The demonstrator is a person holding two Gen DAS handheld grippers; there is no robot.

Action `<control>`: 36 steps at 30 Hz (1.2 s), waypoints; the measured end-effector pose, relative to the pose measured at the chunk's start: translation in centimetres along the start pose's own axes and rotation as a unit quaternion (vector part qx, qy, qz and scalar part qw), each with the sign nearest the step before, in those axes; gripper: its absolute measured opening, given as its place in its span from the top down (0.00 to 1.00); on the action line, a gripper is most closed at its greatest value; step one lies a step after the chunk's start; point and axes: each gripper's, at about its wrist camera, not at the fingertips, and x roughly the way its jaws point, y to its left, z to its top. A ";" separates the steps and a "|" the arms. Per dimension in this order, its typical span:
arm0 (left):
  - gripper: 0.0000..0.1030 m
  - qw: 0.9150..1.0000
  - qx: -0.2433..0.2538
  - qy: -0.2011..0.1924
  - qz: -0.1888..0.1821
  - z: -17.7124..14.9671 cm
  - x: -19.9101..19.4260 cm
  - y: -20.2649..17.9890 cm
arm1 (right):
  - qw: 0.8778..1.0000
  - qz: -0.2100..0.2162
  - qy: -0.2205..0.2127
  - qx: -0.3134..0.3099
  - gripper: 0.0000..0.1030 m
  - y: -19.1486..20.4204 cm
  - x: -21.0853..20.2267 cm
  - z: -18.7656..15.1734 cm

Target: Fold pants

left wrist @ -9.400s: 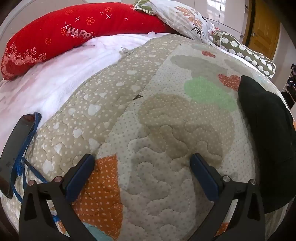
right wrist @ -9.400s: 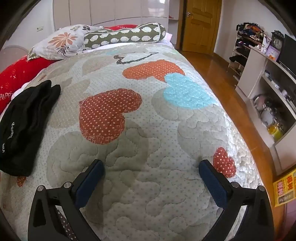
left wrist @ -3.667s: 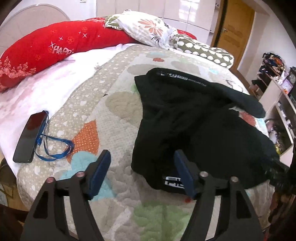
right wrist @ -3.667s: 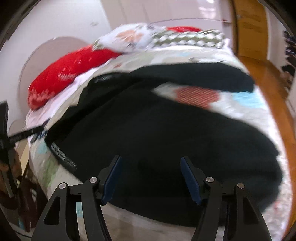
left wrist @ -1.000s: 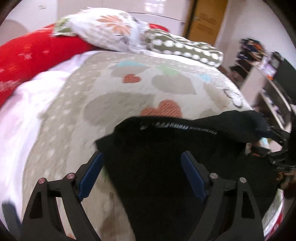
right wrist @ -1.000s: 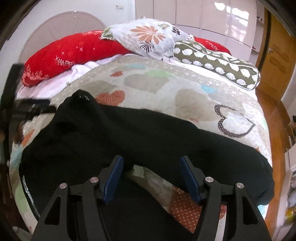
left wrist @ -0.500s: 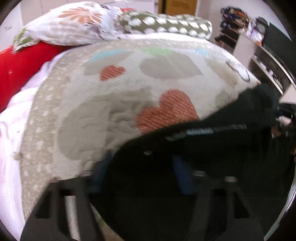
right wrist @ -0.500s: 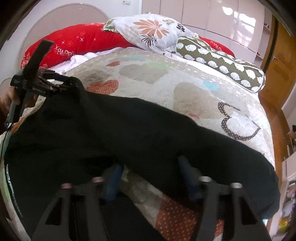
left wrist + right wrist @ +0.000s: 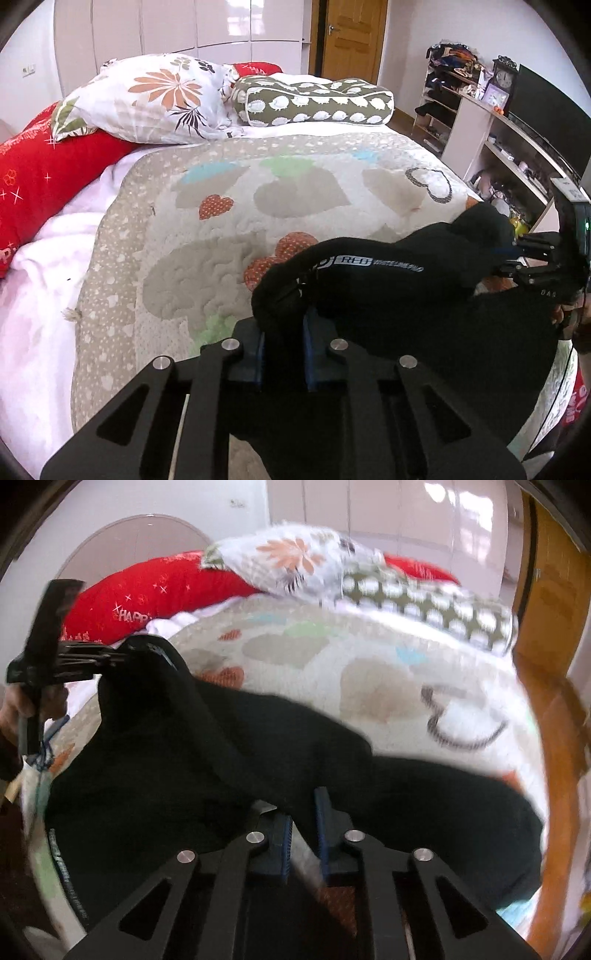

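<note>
The left claw point(image 9: 282, 354) is closed tight on a bunch of the black pants point(image 9: 424, 317). Its two blue pads point(image 9: 258, 356) press on the cloth from both sides. The right claw point(image 9: 303, 834) also has black cloth between its blue pads, and its jaws are opening a little bit. That view is blurry, so it is hard to tell how hard the pads press.

The pants lie on the bed, on top of the quilt point(image 9: 229, 229). The two claws hold up the waist edge, so it makes a ridge between them. The rest of the cloth hangs down and lies in a dark, crumpled heap. A grey band with white letters point(image 9: 369, 263) runs along the waist. In the left view the right claw shows far to the side, gripping the other end of that edge.

The quilt is pale with many hearts in tan, orange, green and blue. Beside it lies a white sheet point(image 9: 40, 288). Farther back sit a long red pillow point(image 9: 40, 177), a flowered pillow point(image 9: 155, 96) and a green pillow with white shapes point(image 9: 314, 101).

Past the bed stand white shelves point(image 9: 476, 122) with small things on them, too small to tell. A clock point(image 9: 503, 75) stands on top. A wooden door point(image 9: 351, 38) is at the back.
</note>
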 end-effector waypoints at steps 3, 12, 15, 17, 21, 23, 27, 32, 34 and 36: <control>0.88 1.000 0.006 -0.001 0.005 0.0 -0.3 -0.5 | 0.999 0.024 -0.029 0.028 0.63 0.1 -1.4 -0.3; 0.88 1.000 -0.007 -0.008 0.009 0.2 -2.0 -0.1 | 0.997 0.048 -0.052 -0.015 0.26 5.3 0.4 0.2; 0.88 1.000 -0.014 -0.016 0.003 0.2 -2.9 0.0 | 0.998 0.017 -0.056 -0.025 0.34 5.6 2.1 0.6; 0.88 1.000 -0.012 -0.017 -0.002 0.1 -3.3 -0.3 | 0.998 -0.014 -0.049 -0.020 0.96 5.0 2.6 0.9; 0.88 0.999 -0.008 -0.030 -0.010 -0.5 -5.1 -1.6 | 0.996 0.003 -0.094 0.008 0.97 3.7 -1.7 0.8; 0.88 0.999 -0.010 -0.037 -0.014 -1.1 -6.5 -2.4 | 0.993 0.009 -0.116 -0.003 0.97 3.9 -5.1 0.5; 0.87 0.999 -0.015 -0.045 -0.014 -4.4 -9.8 -4.6 | 0.990 0.013 -0.125 -0.066 0.97 6.7 -11.9 -2.4; 0.86 0.999 -0.045 -0.008 0.010 -11.3 -9.5 -6.6 | 0.992 0.056 -0.061 -0.092 0.97 10.5 -13.1 -9.3; 0.86 0.997 -0.074 0.023 0.005 -13.8 -7.9 -6.3 | 0.994 0.064 -0.025 -0.089 0.97 11.4 -10.9 -12.1; 0.83 0.995 -0.090 0.047 0.008 -15.5 -6.7 -5.9 | 0.995 0.069 0.010 -0.068 0.97 11.6 -8.0 -14.3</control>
